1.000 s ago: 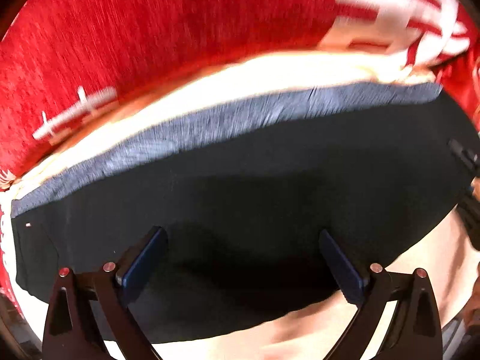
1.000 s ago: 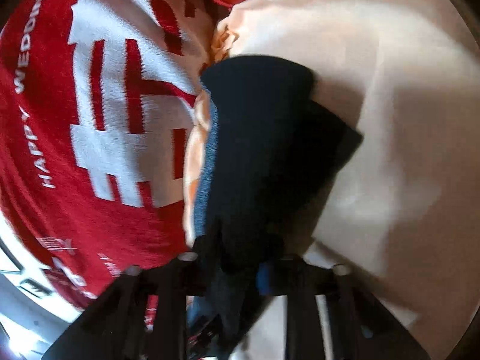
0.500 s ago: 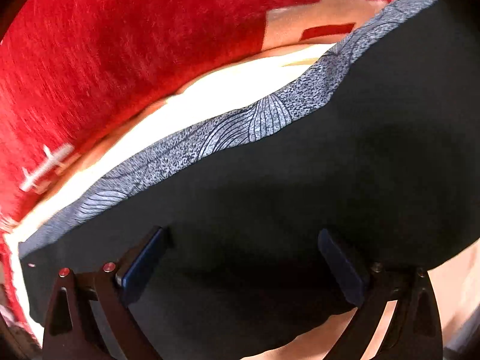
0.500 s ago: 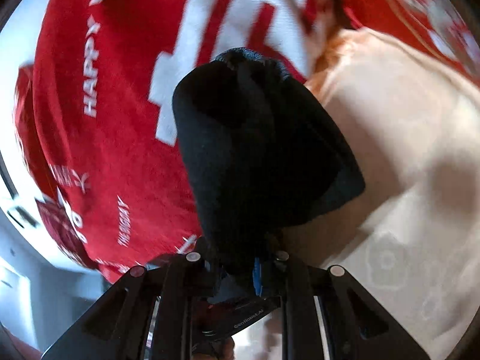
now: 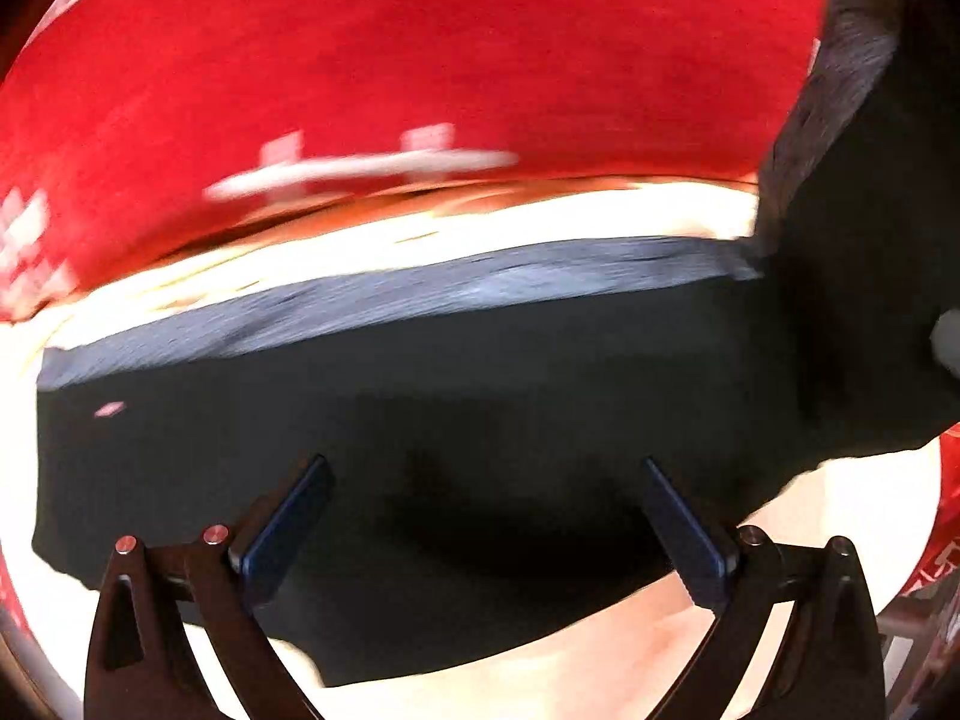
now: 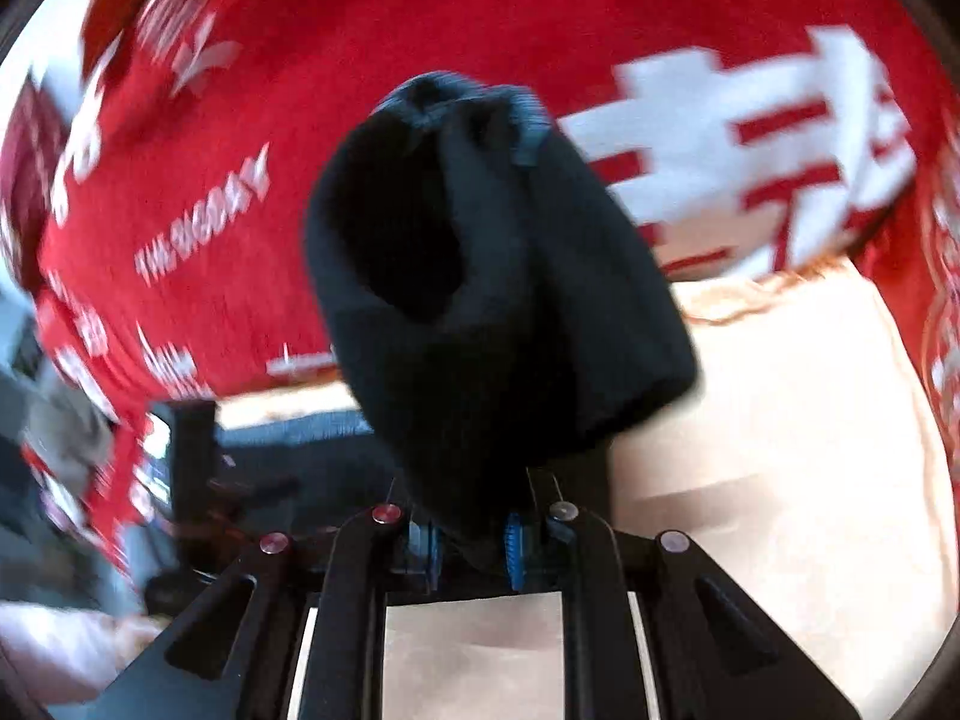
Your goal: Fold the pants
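Note:
The black pants (image 5: 480,396) with a grey patterned band along their far edge lie flat on a cream sheet (image 5: 540,660) in the left wrist view. My left gripper (image 5: 486,516) is open, its jaws wide apart just above the pants' near part. My right gripper (image 6: 471,540) is shut on one end of the pants (image 6: 480,276), which hangs lifted and bunched in front of the camera. That raised end also shows at the right edge of the left wrist view (image 5: 858,210).
A red blanket with white characters and lettering (image 5: 420,60) covers the far side, also seen in the right wrist view (image 6: 240,180). The cream sheet (image 6: 780,450) spreads to the right. The other gripper's dark body (image 6: 192,456) shows at the left.
My right gripper has lifted the pants' end and swung it leftward, over toward the left gripper. The left gripper stays open over the flat part.

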Demonstrator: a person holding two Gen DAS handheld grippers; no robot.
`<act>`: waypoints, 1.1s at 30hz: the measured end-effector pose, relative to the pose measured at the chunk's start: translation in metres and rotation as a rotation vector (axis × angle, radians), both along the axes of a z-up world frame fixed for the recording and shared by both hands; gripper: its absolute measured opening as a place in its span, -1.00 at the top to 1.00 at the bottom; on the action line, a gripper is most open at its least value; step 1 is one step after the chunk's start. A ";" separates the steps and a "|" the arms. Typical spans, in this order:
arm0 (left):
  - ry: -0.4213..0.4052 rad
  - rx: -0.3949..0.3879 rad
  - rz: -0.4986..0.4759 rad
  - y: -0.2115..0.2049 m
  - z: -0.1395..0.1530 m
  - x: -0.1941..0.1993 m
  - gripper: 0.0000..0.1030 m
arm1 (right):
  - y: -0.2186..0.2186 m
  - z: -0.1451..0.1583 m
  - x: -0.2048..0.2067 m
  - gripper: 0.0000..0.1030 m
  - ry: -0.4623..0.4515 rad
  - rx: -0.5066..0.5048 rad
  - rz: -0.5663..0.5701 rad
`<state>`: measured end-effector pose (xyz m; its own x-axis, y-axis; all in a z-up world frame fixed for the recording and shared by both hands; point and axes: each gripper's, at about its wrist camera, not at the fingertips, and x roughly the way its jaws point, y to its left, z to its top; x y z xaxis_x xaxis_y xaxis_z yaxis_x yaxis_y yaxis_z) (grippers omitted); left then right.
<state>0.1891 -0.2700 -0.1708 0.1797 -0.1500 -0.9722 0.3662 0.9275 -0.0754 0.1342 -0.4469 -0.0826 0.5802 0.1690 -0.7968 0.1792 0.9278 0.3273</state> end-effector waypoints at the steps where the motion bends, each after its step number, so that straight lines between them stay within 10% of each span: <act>1: 0.000 0.016 0.018 0.023 -0.002 0.003 -0.98 | 0.021 -0.004 0.007 0.62 0.016 -0.054 0.027; 10: 0.076 0.084 0.206 0.151 -0.031 0.019 -0.98 | 0.200 -0.113 0.036 0.38 0.256 -0.582 0.299; 15: 0.073 0.048 0.197 0.171 -0.025 0.023 -0.98 | 0.242 -0.101 0.005 0.25 0.193 -0.787 0.431; 19: 0.064 -0.028 0.156 0.161 -0.008 0.027 -0.98 | 0.233 -0.068 -0.019 0.24 0.177 -0.558 0.480; 26: 0.070 -0.079 0.017 0.093 -0.011 0.010 -0.98 | 0.103 -0.085 0.003 0.23 0.215 0.473 -0.076; 33: 0.143 -0.061 0.006 0.077 -0.047 0.001 -0.98 | 0.077 -0.146 0.000 0.23 0.271 0.791 -0.285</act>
